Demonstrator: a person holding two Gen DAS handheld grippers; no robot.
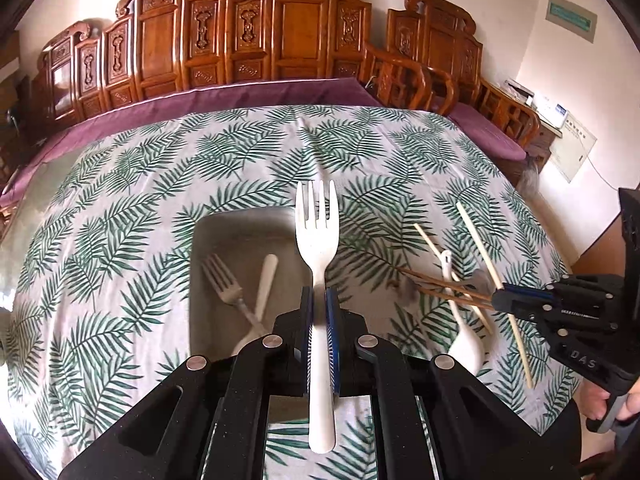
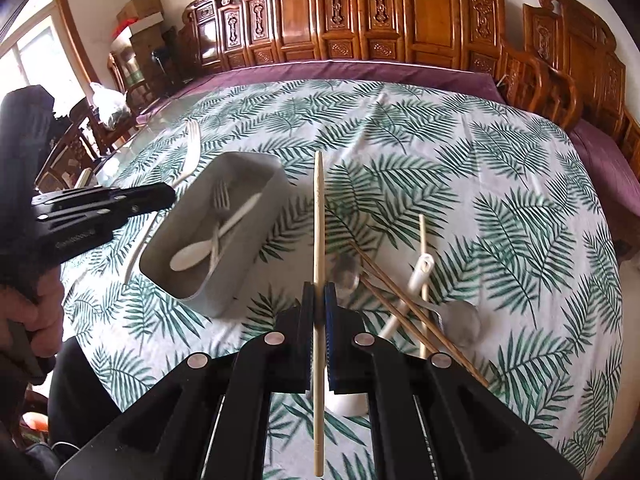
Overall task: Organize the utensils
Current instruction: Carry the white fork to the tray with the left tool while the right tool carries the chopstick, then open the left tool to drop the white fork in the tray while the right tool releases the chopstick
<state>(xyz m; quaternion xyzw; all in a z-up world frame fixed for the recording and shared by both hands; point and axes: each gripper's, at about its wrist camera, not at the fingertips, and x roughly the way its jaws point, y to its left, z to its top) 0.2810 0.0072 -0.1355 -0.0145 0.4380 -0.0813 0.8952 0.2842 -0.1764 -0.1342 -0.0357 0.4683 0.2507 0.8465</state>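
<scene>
Utensils, partly sorted. Left wrist view: left tongs (image 1: 320, 304) pinch a white fork (image 1: 318, 240) by its handle, tines forward, above the grey bin (image 1: 208, 264) on the table (image 1: 120, 184); a metal fork (image 1: 224, 284) and white spoon (image 1: 264, 280) lie crossed inside.

Right wrist view: right tongs (image 2: 319, 300) pinch one pale chopstick (image 2: 319, 216), clear of the cloth. Brown chopsticks (image 2: 400, 300), a white ladle (image 2: 408, 292) and metal spoons (image 2: 460, 320) remain loose.

Step, as judged: carrying to the bin. Next: lower each item over the bin, then release.

A leaf-print tablecloth (image 2: 460, 152) covers the table. On it sit a grey tray (image 2: 248, 240), brown chopsticks (image 2: 400, 300) and a white spoon (image 2: 416, 280) near the front edge
</scene>
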